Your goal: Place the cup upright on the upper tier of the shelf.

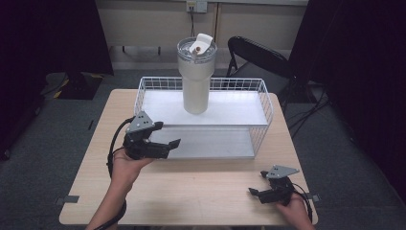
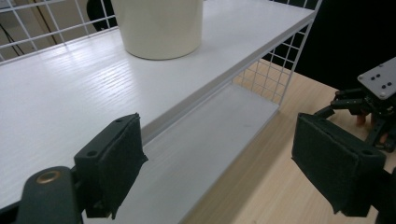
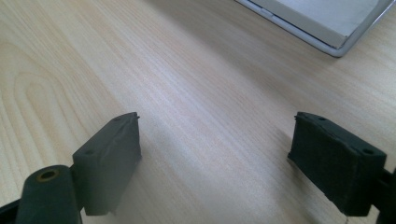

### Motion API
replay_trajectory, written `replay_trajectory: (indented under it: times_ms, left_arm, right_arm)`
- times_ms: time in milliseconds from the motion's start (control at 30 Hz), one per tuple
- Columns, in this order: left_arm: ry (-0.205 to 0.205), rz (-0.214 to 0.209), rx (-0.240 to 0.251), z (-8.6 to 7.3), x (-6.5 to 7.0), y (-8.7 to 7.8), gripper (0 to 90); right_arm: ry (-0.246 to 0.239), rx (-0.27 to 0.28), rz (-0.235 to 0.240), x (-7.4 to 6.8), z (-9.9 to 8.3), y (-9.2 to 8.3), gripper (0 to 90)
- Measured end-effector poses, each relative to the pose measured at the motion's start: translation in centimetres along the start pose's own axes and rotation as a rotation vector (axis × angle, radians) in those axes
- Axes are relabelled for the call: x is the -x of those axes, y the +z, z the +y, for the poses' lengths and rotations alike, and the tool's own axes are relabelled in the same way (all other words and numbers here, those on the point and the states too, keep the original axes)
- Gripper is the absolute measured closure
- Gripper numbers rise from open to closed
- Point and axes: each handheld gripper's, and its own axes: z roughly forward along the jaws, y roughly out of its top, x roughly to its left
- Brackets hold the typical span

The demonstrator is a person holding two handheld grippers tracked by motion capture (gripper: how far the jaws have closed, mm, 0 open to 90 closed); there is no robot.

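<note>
- The tumbler [image 1: 196, 79] stands upright on the white shelf [image 1: 230, 109] of the wire rack [image 1: 265, 112], at 12 o'clock on the worktop [image 1: 191, 191].
- Our left gripper [image 1: 167, 146] hovers at the shelf's front edge, jaws spread, empty.
- Our right gripper [image 1: 256, 192] rests near 5 o'clock, jaws spread.

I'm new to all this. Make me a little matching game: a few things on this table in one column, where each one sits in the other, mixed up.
Things:
1. tumbler
2. left tool
3. right tool
4. wire rack

Places:
A. low over the table's near right corner
B. at the far middle of the table
C. on the rack's upper white shelf
D. at the rack's front left, by the lower shelf

Pairs: 1-C, 2-D, 3-A, 4-B
</note>
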Motion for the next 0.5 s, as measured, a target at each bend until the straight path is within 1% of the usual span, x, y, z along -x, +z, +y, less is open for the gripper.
replay_trajectory:
  times_ms: [67, 167, 400, 467, 500]
  left_arm:
    - [0.003, -0.006, -0.006, -0.2, 0.1, -0.1, 16.1]
    - [0.0, -0.009, -0.002, -0.5, 0.2, -0.2, 16.1]
    - [-0.005, -0.009, -0.011, -1.7, 0.5, -0.4, 16.1]
    - [-0.001, -0.001, -0.018, -2.1, 0.5, -0.5, 16.1]
    - [-0.008, 0.0, -0.018, -2.3, 0.5, -0.6, 16.2]
  right_arm:
    - [0.0, 0.0, 0.0, 0.0, 0.0, 0.0, 15.5]
    - [0.0, 0.0, 0.0, 0.0, 0.0, 0.0, 15.5]
    - [0.0, 0.0, 0.0, 0.0, 0.0, 0.0, 15.5]
    - [0.0, 0.0, 0.0, 0.0, 0.0, 0.0, 15.5]
    - [0.001, 0.0, 0.0, 0.0, 0.0, 0.0, 15.5]
